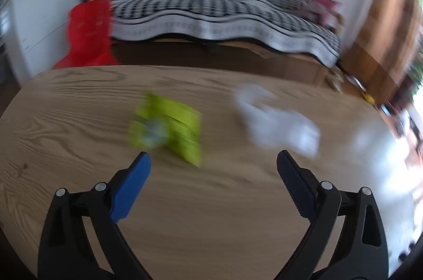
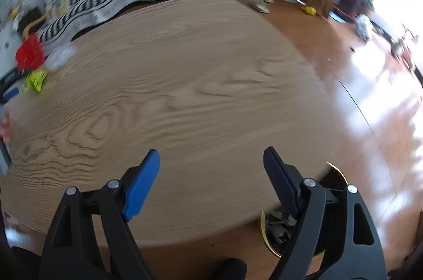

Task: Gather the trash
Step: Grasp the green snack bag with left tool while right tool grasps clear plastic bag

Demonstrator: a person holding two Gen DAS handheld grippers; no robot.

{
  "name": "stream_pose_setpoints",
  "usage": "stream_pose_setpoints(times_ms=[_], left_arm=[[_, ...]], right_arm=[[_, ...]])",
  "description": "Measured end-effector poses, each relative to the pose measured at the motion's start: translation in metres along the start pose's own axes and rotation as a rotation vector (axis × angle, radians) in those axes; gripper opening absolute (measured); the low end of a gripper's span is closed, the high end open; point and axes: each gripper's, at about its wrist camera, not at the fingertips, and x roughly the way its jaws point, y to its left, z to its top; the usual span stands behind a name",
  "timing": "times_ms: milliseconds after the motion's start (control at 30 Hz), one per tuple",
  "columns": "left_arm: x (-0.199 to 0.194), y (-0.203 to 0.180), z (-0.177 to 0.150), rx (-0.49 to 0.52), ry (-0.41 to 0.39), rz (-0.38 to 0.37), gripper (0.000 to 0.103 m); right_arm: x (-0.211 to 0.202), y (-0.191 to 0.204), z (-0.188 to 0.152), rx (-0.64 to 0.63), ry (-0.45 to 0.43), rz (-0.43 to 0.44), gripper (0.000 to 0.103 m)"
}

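The round wooden table [image 1: 79,121] is the landmark here, and everything to collect lies on it or just off its edge. Beside the table's near edge, low on the floor, stands a dark bin with a gold rim [image 2: 267,235], with crumpled scraps already inside it (seen only in the right wrist view, partly behind a finger).

On the table top, toward its far side, lies a crumpled white paper or tissue [image 1: 277,126], the larger piece of trash. It looks very light and soft, so it should squash under the pads; pinching across its bulkiest middle fold seems safest.

Just to its left on the table lies a yellow-green wrapper [image 1: 169,129], blurred, likely a thin slick packet. It would probably slide if nudged, so a grip on a raised crease or edge would suit better than on the flat face.

The left gripper [image 1: 214,161] hangs over the table in front of both pieces, jaws spread wide and empty. The right gripper [image 2: 211,158] is also open with nothing between its fingers, over the table's near edge by the bin.
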Motion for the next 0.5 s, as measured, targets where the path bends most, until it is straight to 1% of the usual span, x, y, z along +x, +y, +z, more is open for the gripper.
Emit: stream_pose_setpoints(times_ms=[100,267,300,333,433,500], left_arm=[[0.024,0.023,0.015,-0.019,0.015,0.008,0.093],[0.063,0.032,0.024,-0.017,0.083,0.006,0.092],[0.070,0.033,0.028,-0.014,0.081,-0.003,0.088],[0.073,0.034,0.029,-0.006,0.075,-0.018,0.056],[0.070,0.044,0.022,0.005,0.078,-0.051,0.048],[0.060,0.049,0.017,0.038,0.074,-0.035,0.047]], right_arm=[[0.011,0.034,0.011,-0.040,0.009,0.028,0.078],[0.020,0.107,0.039,-0.115,-0.009,0.103,0.079],[0.022,0.124,0.045,-0.125,-0.017,0.125,0.081],[0.025,0.143,0.054,-0.137,-0.021,0.156,0.082],[0.040,0.195,0.081,-0.158,-0.027,0.220,0.082],[0.053,0.231,0.105,-0.166,-0.049,0.249,0.083]])
